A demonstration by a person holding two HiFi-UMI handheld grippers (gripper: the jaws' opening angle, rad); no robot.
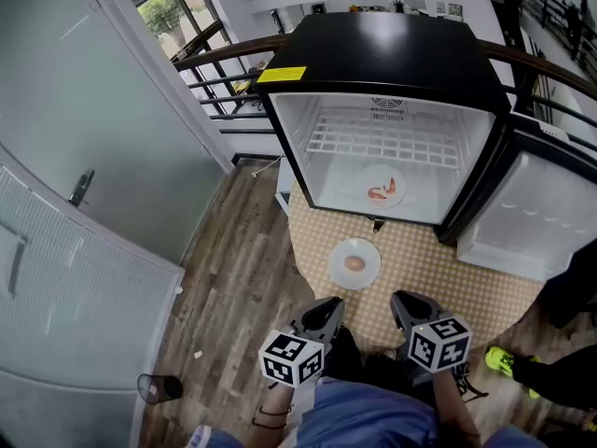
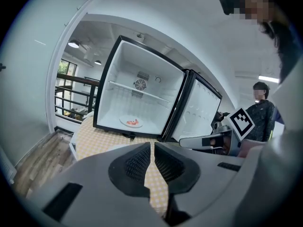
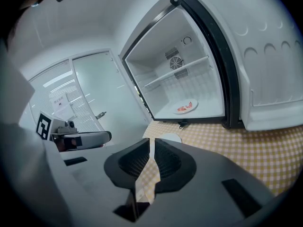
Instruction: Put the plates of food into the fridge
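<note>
**One plate in the fridge, one waiting on the tabletop**

The small black fridge (image 1: 392, 63) stands on a tabletop (image 1: 448, 273) covered in a yellow checked cloth. Its door (image 1: 527, 217) is swung wide open to the right in the head view. Inside, a white plate (image 1: 382, 189) with red-orange food lies on the fridge floor, below a white wire shelf (image 1: 382, 143).

A second plate (image 1: 354, 263), white with a small brownish piece of food at its middle, sits on the cloth just in front of the fridge opening. Nothing touches it.

The left tongs (image 1: 325, 306) and the right tongs (image 1: 405, 301) hover side by side at the near edge of the tabletop, both pointing toward the fridge and tilted downward. They are apart from the second plate, which lies ahead of them and roughly between their lines.

In the left gripper view the jaws are pressed together, with only a thin sliver of checked cloth showing between the ribbed pads, and they hold nothing. In the right gripper view the jaws likewise meet at the tips and grip nothing.
</note>
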